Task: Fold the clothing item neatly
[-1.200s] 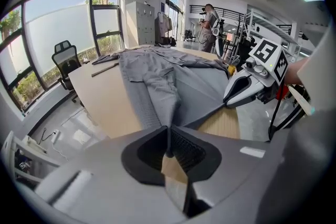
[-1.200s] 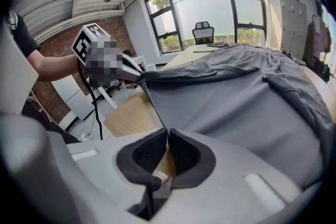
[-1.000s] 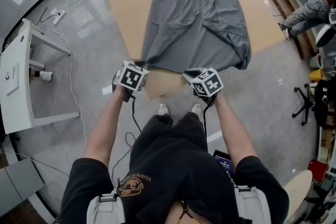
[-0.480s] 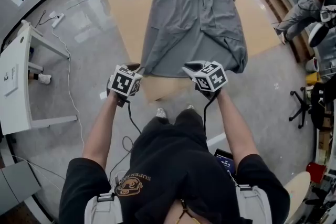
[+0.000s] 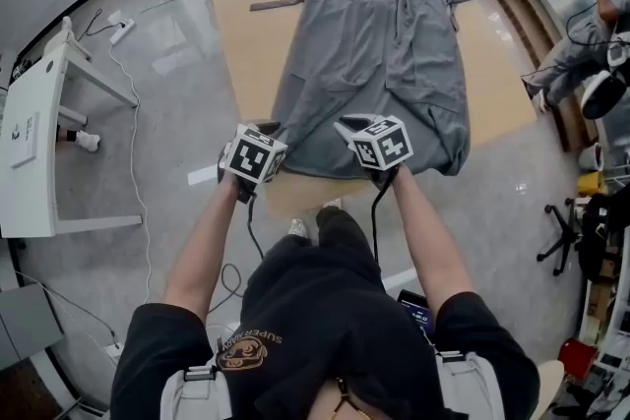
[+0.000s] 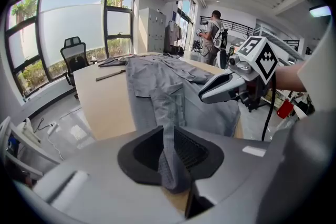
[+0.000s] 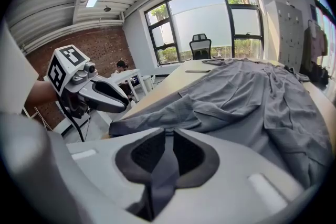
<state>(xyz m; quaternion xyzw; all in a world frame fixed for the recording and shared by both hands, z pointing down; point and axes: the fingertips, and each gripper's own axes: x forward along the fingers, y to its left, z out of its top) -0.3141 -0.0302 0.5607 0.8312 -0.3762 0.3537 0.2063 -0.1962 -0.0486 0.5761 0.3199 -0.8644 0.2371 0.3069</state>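
Your arms: both reach forward and down from your black shirt, one claw in each hand, marker cubes facing up.
Left claw [image 6: 169, 136]: pinching the near left corner of the grey garment [image 5: 379, 44]. A fold of cloth stands between the dark pads and hangs out below them. The jaws have just been closing a little, with that cloth between them.
Right claw [image 7: 169, 145]: pressed onto the near hem, further to your right. A strip of the grey cloth runs between the pads and trails down toward the camera.
Claws to each other: side by side at the near edge, apart, with the hem spanning between them.
Near right corner of garment: lies on the tabletop [image 5: 236, 34], to the right of the right claw, not gripped.
Tabletop: light tan board standing on the shiny grey floor [image 5: 167, 84]. A bare strip shows just in front of the hem.
Garment position: spread along the tabletop, its long way running away from you, with short sleeves at the far end and creases down the middle.
Dark strip [image 5: 276, 4]: flat on the bare tabletop left of the garment, apart from it, toward the far end.
White desk [image 5: 30, 128]: on the floor at your left, well apart from the tabletop.
Office chair [image 6: 73, 55]: beyond the far end, in front of the windows.
Seated person [image 5: 581, 34]: far right, beyond the tabletop's right edge.
Standing person [image 6: 212, 34]: past the far end, seen in the left gripper view.
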